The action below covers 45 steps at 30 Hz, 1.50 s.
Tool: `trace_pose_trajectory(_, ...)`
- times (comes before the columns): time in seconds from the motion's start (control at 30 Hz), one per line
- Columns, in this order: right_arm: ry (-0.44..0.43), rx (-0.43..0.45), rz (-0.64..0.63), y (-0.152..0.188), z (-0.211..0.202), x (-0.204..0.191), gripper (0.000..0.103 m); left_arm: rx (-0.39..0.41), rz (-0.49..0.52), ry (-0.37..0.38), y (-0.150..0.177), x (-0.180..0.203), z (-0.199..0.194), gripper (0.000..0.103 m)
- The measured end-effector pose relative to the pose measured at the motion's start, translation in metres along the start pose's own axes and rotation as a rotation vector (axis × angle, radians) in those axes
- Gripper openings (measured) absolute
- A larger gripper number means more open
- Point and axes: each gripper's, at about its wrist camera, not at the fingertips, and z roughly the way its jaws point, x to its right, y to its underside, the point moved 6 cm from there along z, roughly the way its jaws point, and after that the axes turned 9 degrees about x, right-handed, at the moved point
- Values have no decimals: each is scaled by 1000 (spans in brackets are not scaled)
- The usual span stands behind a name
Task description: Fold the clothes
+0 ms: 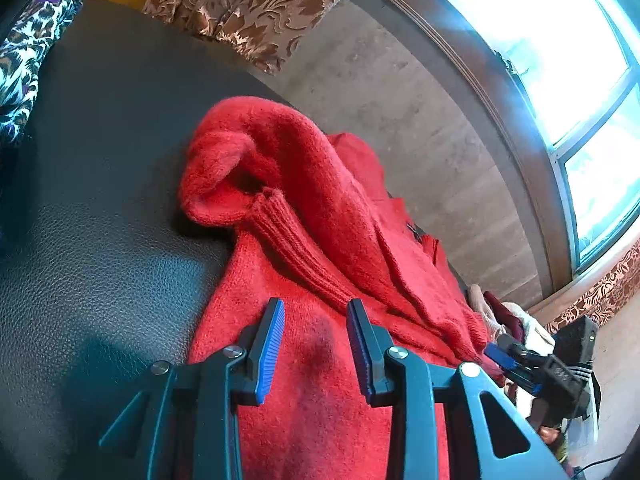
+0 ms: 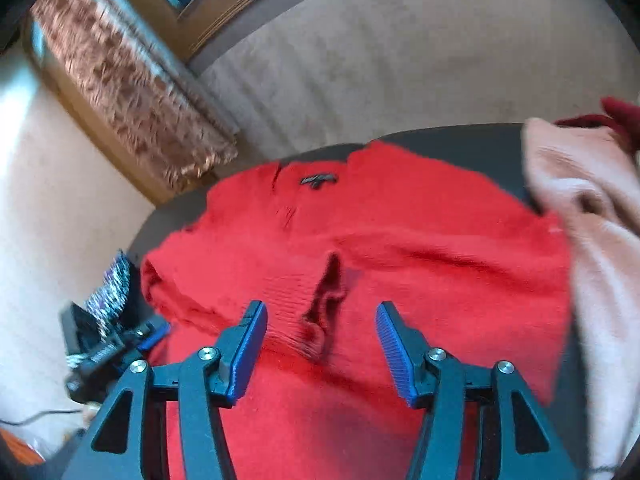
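A red knit sweater (image 1: 320,360) lies on a dark leather-textured surface (image 1: 100,240), with one sleeve (image 1: 280,168) folded over its body and the ribbed cuff (image 1: 296,252) on top. My left gripper (image 1: 316,308) hovers open just above the sweater's body, empty. In the right wrist view the sweater (image 2: 400,240) is spread out with a small dark neck label (image 2: 319,179) at the far edge. My right gripper (image 2: 322,312) is open and empty above a ribbed cuff (image 2: 304,300). The right gripper also shows in the left view (image 1: 516,356).
A pale pink garment (image 2: 592,216) and a dark red one (image 2: 620,120) lie at the right of the surface. A leopard-print cloth (image 1: 24,60) lies at its far left. Patterned brown curtains (image 1: 248,4), a concrete wall and a bright window (image 1: 560,60) stand behind.
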Motion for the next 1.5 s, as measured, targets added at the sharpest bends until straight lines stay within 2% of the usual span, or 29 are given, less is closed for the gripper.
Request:
trace_pose_trajectory(0.1,51,-7,-59,5,21,-9,66,4,0,1,4,4,2,32)
trace_pose_trajectory(0.2,91,23,-125,5,33,-19,65,7,-4,6,9,5,3,32)
trace_pose_trajectory(0.23,111,24,-156,5,36,-22,61,8,-6,8,9,5,3,32)
trace_pose_trajectory(0.27,145,14,-190,7,38,-24,31,9,-8,8,8,5,3,32)
trace_pose_trajectory(0.3,154,-6,-217,8,40,-27,11,9,-9,10,10,7,4,32)
trace_pose_trajectory(0.37,178,-38,-282,8,41,-35,11,7,-5,22,10,13,6,32)
trace_pose_trajectory(0.47,185,-18,-396,-13,22,-61,11,3,7,47,8,25,9,33)
trace_pose_trajectory(0.7,18,134,-317,-97,-55,-106,11,-8,36,105,4,53,15,34)
trace_pose_trajectory(0.8,10,159,-252,-119,-73,-96,11,-27,51,98,1,60,26,34)
trace_pose_trajectory(0.9,55,163,-134,-121,-82,-53,11,-42,41,100,0,61,31,34)
trace_pose_trajectory(0.93,74,161,-90,-119,-84,-35,11,-42,37,103,1,55,22,34)
trace_pose_trajectory(1.03,133,100,56,-90,-69,28,12,-52,2,105,1,47,22,34)
trace_pose_trajectory(1.2,214,-23,168,-33,-26,92,12,-33,-99,153,-5,46,26,36)
trace_pose_trajectory(1.27,200,-34,222,-16,-16,106,14,-28,-129,137,-7,45,33,40)
trace_pose_trajectory(1.4,181,-14,240,-12,-18,111,15,-5,-155,87,-17,42,40,39)
trace_pose_trajectory(1.5,146,17,240,-22,-27,109,15,41,-143,54,-27,46,39,5)
